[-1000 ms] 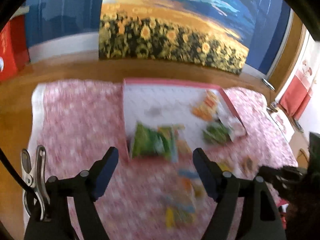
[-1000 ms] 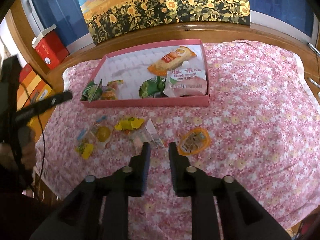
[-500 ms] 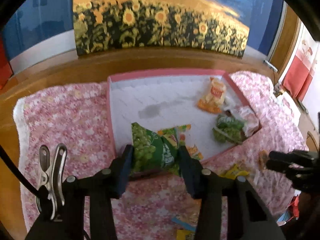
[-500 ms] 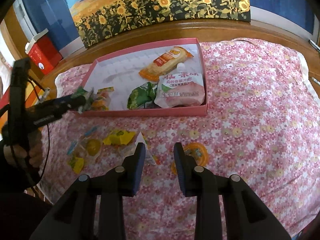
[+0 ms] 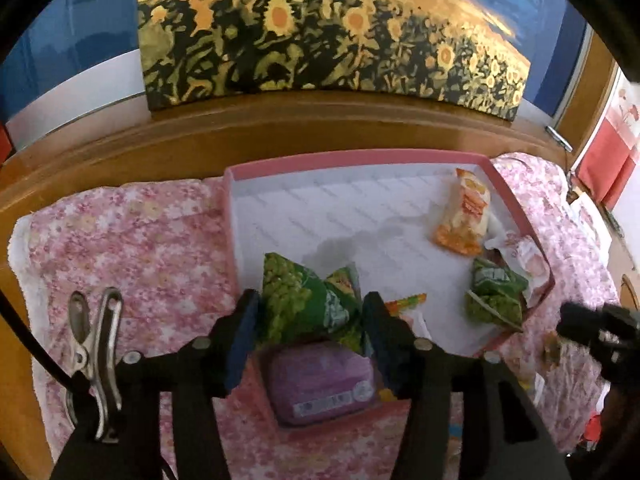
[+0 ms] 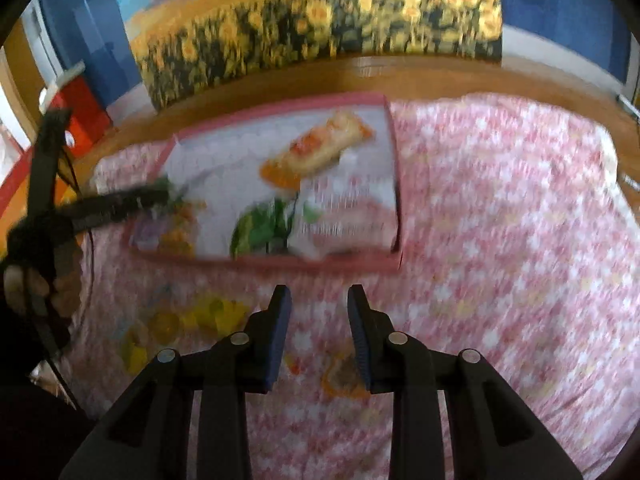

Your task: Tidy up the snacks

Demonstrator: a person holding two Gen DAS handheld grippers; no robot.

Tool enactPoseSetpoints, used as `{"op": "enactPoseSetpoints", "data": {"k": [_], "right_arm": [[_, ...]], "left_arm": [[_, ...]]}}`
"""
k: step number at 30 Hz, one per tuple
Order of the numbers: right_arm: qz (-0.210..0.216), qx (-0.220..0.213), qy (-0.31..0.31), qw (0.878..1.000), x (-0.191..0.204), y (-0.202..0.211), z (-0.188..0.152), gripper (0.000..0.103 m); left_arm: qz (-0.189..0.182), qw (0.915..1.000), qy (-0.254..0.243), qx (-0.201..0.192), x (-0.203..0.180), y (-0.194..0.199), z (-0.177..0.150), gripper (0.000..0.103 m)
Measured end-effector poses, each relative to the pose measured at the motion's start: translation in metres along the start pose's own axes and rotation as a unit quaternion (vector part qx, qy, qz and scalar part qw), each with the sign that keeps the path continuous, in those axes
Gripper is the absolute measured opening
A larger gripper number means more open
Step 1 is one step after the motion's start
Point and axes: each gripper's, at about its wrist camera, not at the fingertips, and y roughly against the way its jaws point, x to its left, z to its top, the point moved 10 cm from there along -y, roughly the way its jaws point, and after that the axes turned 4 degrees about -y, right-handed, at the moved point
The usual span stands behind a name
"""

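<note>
A pink tray lies on the flowered cloth and holds an orange packet, a green packet, a pink-white packet and a green grape packet. My left gripper is open over the tray's near corner, its fingers either side of the grape packet; a purple tub lies just below. My right gripper is open and empty above the cloth in front of the tray, over an orange jelly cup. Yellow snacks lie to its left. The right wrist view is blurred.
A sunflower painting leans against the wall behind a wooden ledge. A red box stands at the far left. A metal clip hangs on the left gripper. The cloth stretches to the right of the tray.
My left gripper has moved forward to the tray's near corner and narrowed around the grape packet. My right gripper has opened wider and moved forward over the jelly cup.
</note>
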Motion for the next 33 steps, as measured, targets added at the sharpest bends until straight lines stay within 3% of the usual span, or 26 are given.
{"op": "enactPoseSetpoints", "data": {"k": [4,11,16,18,21,23,26,29,33], "right_arm": [[0.012,-0.033,-0.017,0.999,-0.001,0.001,0.034,0.042],[0.008,-0.06,0.062,0.996,0.029,-0.026,0.092,0.042],[0.06,-0.013,0.053,0.997,0.053,-0.075,0.127,0.036],[0.072,0.008,0.052,0.996,0.059,-0.089,0.13,0.035],[0.04,0.069,0.05,0.996,0.054,-0.113,0.117,0.033],[0.031,0.081,0.043,0.995,0.047,-0.117,0.108,0.029],[0.03,0.06,0.041,0.997,0.044,-0.107,0.106,0.029],[0.021,0.03,0.053,0.998,0.042,-0.09,0.105,0.039],[0.05,-0.01,0.047,0.998,0.045,-0.056,0.1,0.041]], "left_arm": [[-0.003,0.9998,0.01,-0.017,-0.003,0.01,0.006,0.067],[-0.008,0.998,0.05,-0.039,0.001,0.028,-0.001,0.068],[-0.013,0.997,0.072,-0.026,0.003,0.024,-0.012,0.068],[-0.014,0.9966,0.077,-0.024,0.003,0.023,-0.015,0.068],[-0.006,0.9971,0.069,-0.032,0.006,0.028,-0.016,0.068],[0.003,0.9975,0.056,-0.041,0.009,0.031,-0.014,0.068],[0.014,0.9969,0.055,-0.055,0.018,0.037,-0.006,0.068],[0.013,0.9952,0.069,-0.068,0.025,0.049,0.002,0.068],[0.018,0.9932,0.07,-0.091,0.02,0.073,0.002,0.073]]}}
